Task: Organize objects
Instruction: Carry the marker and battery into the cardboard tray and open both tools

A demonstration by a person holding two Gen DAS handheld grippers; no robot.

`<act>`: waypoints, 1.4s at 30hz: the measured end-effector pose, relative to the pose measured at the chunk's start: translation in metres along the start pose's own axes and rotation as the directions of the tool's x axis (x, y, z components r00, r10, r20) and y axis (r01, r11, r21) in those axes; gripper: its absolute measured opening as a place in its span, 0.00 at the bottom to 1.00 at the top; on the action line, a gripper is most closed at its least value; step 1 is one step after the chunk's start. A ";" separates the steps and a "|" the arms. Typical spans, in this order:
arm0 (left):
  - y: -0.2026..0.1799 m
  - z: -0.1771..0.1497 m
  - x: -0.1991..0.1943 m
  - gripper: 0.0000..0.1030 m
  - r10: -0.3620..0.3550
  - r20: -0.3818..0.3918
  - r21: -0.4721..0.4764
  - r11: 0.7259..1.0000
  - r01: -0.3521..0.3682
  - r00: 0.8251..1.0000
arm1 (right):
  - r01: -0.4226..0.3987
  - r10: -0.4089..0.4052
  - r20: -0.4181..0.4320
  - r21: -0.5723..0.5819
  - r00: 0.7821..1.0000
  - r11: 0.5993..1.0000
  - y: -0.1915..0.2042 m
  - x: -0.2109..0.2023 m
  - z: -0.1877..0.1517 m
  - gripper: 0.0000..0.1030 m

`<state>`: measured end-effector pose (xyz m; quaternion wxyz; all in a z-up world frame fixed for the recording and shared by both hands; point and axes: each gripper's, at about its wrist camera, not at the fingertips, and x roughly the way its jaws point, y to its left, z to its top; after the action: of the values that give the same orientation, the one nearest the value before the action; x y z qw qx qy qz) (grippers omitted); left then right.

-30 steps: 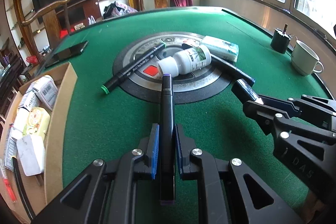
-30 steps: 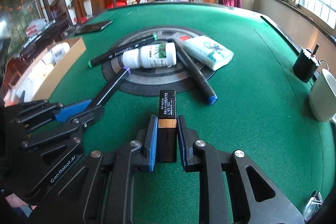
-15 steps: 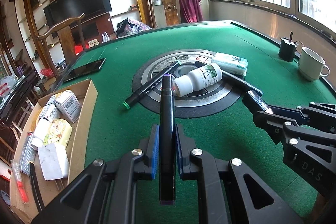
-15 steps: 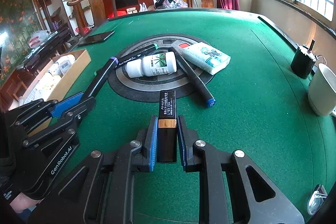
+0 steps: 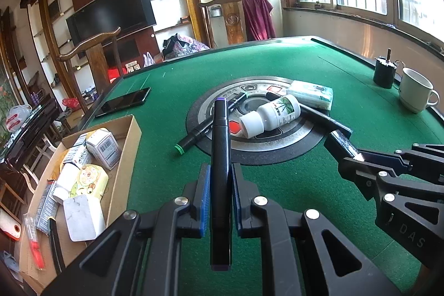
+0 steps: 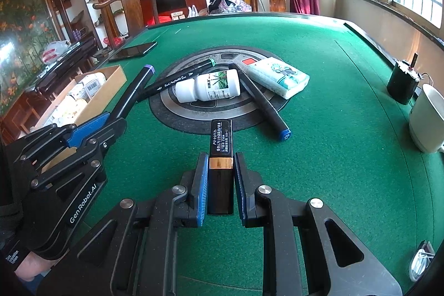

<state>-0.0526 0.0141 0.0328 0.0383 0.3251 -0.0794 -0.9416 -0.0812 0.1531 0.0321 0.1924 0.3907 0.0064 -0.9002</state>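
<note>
My left gripper point(image 5: 219, 179) is shut on a black marker with a purple cap point(image 5: 220, 157), held above the green table; it also shows in the right wrist view point(image 6: 133, 93). My right gripper point(image 6: 220, 171) is shut on a small black box with white print point(image 6: 220, 154); its end shows in the left wrist view point(image 5: 342, 143). On the round centre plate point(image 6: 222, 113) lie a white bottle point(image 6: 211, 86), a green-capped marker point(image 6: 183, 78), a blue-capped marker point(image 6: 263, 101) and a tissue pack point(image 6: 280, 76).
A cardboard box point(image 5: 122, 162) holding several small packages sits at the table's left edge. A black phone point(image 5: 122, 103) lies at the far left. A white mug point(image 5: 416, 93) and a black cylinder point(image 5: 384, 72) stand at the right edge.
Both grippers have risen and drawn back from the centre plate, each still holding its object. The left one now sees more of the cardboard box.
</note>
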 end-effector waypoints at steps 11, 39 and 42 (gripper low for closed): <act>0.002 0.001 -0.007 0.13 0.024 0.037 0.001 1.000 -0.024 0.999 | -0.022 0.021 0.011 0.003 1.000 1.000 0.005 -0.005 -0.002 0.17; 0.193 -0.069 -0.046 0.13 -0.056 -0.070 -0.425 0.905 0.021 0.996 | -0.325 0.304 -0.133 -0.191 0.943 0.926 0.192 0.003 0.003 0.17; 0.201 -0.074 -0.038 0.13 -0.069 -0.088 -0.453 0.891 0.022 0.994 | -0.349 0.318 -0.173 -0.194 0.932 0.917 0.210 0.015 0.002 0.17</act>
<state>0.0268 -0.1882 0.0330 0.0946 0.3568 0.1510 -0.9171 -0.0185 -0.0464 0.0517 0.3846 0.4234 0.0532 -0.8185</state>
